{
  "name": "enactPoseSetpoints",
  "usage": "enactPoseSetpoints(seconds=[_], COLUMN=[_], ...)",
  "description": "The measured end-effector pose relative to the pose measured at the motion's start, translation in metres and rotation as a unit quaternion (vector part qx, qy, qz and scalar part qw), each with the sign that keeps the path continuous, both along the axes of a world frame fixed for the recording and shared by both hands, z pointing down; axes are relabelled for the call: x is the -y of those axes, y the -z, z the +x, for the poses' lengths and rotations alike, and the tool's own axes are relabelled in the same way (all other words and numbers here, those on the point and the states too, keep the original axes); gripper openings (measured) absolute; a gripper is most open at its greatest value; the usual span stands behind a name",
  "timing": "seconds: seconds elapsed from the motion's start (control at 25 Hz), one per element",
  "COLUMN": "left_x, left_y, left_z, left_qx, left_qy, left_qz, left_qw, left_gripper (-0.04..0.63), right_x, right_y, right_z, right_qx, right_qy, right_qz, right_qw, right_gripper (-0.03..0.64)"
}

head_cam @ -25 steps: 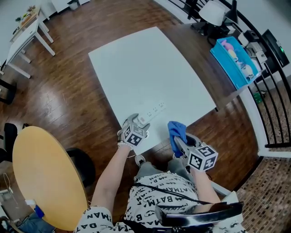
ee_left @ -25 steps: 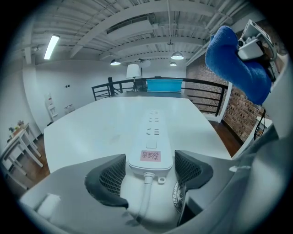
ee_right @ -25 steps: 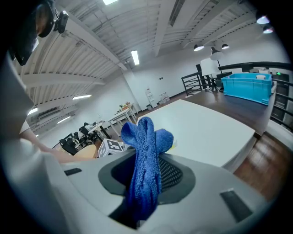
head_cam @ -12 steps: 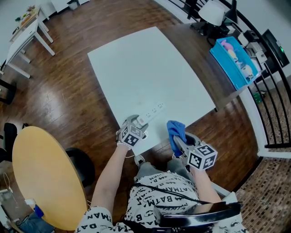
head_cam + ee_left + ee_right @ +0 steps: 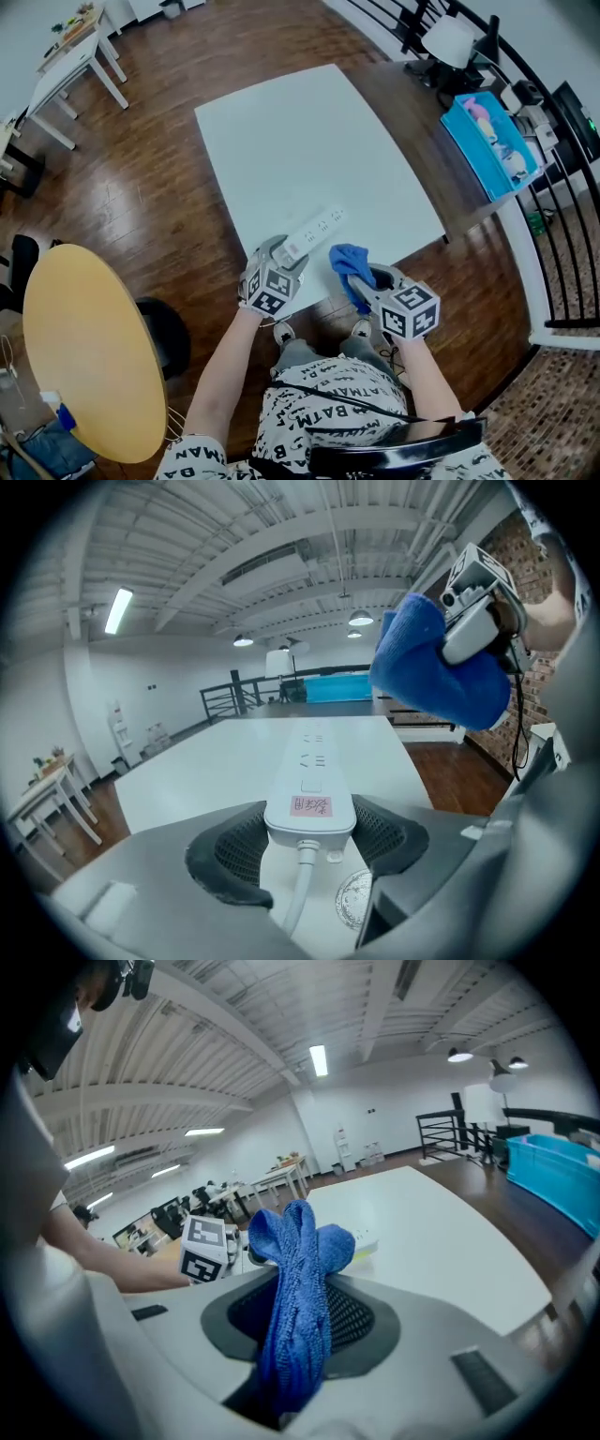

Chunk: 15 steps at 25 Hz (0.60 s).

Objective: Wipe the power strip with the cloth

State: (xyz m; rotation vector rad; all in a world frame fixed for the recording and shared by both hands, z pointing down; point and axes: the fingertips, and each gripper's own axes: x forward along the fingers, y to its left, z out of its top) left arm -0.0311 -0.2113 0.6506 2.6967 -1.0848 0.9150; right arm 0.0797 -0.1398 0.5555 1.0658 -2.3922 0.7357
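Nearest, at the person's lap, the left gripper (image 5: 284,251) and the right gripper (image 5: 359,279) sit side by side at the near edge of the white table (image 5: 281,141).

The left gripper's jaws have just been closing. In the left gripper view its dark mesh pads (image 5: 230,841) press on both sides of the near end of the power strip (image 5: 309,771). That end carries a pink label (image 5: 310,806), and a white cord (image 5: 298,883) drops from it between the jaws.

From the head view, the power strip (image 5: 314,232) runs away from the gripper at a slant over the table top. Whether its far end rests on the surface I cannot tell.

The right gripper (image 5: 300,1312) is clamped on the blue cloth (image 5: 300,1279). The cloth hangs down between the pads (image 5: 354,1316) and bunches into a rounded wad above them. In the left gripper view that wad (image 5: 441,667) floats just right of the strip and above it, not touching.

Farther out, the rest of the white table is bare. A round yellow table (image 5: 84,356) stands to the left on the wooden floor (image 5: 141,187). A blue bin (image 5: 492,131) sits on the dark surface beyond the white table's right edge.
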Motion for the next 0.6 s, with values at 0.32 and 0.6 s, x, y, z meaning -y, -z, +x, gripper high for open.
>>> enactPoseSetpoints(seconds=[0.32, 0.6], left_x=[-0.023, -0.036], left_y=[0.061, 0.088], left_z=[0.018, 0.034], left_qx=[0.019, 0.022], left_qy=[0.025, 0.037], left_qz=[0.054, 0.093], left_qw=[0.9981, 0.9948], left_gripper=[0.281, 0.281], right_x=[0.02, -0.001], right_y=[0.039, 0.034], right_z=[-0.052, -0.09], right_qx=[-0.152, -0.23], right_qy=[0.195, 0.292], right_qz=[0.085, 0.116], right_qw=[0.965, 0.921], right_gripper=[0.121, 0.121])
